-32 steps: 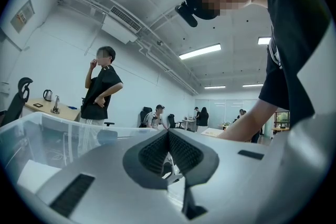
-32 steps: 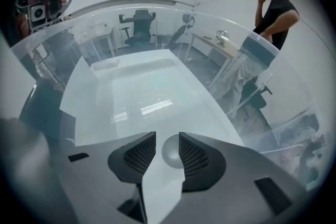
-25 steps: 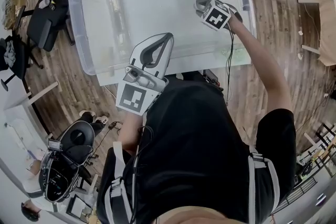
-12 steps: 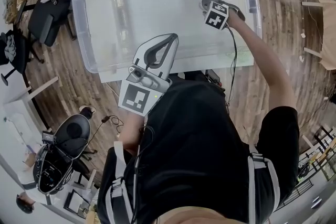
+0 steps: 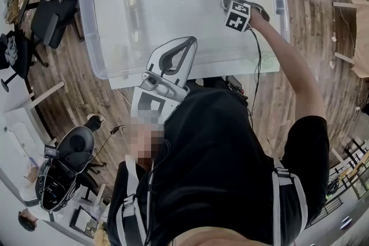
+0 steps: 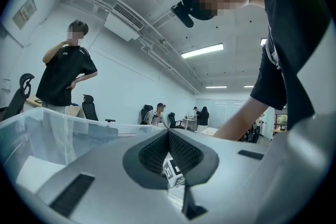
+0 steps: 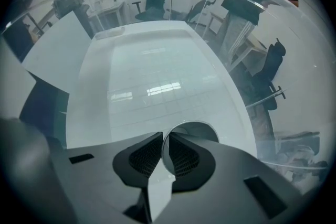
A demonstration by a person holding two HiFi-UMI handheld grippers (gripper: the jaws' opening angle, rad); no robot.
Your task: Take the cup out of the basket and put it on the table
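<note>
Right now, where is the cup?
The cup sits in the basket's right side, head view, its wall between the right gripper's closing jaws.

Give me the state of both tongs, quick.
Left tongs: closed, holding nothing.
Right tongs: closing on the clear cup, with its wall between the pads.

Person seen from above in a black short-sleeved T-shirt (image 5: 230,158), with grey harness straps (image 5: 288,199) at five and seven o'clock. A thin black cable (image 5: 257,66) follows the right forearm. The left tool (image 5: 185,42) is pale grey with black ribbed pads.
</note>
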